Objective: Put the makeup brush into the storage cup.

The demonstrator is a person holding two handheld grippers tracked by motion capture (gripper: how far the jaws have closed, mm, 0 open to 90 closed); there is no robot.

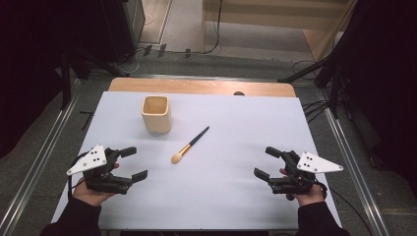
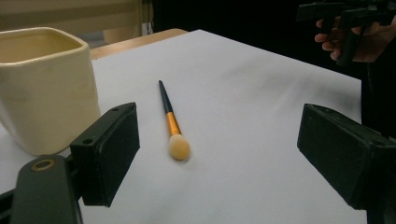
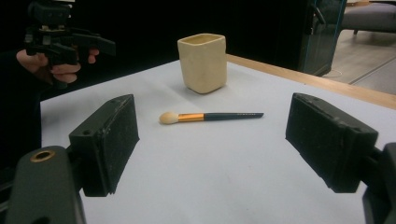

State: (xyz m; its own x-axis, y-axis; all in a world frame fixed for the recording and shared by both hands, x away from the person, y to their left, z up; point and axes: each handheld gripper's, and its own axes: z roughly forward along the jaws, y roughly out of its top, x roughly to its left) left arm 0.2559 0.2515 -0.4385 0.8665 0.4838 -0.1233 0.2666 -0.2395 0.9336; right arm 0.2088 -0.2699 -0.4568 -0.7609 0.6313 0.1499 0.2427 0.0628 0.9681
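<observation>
A makeup brush lies untouched on the white table cover, its pale bristle tip toward the person, just beside a cream square cup that stands upright and looks empty, though its bottom is in shadow. The left gripper and right gripper wait near the table's front corners, well apart from the brush, jaws spread wide and holding nothing. The work appears to be at its opening step: one gripper must reach in, close on the thin handle, and likely lift it toward the cup. A strip of wooden tabletop shows beyond the cover; cables trail across the grey floor.
</observation>
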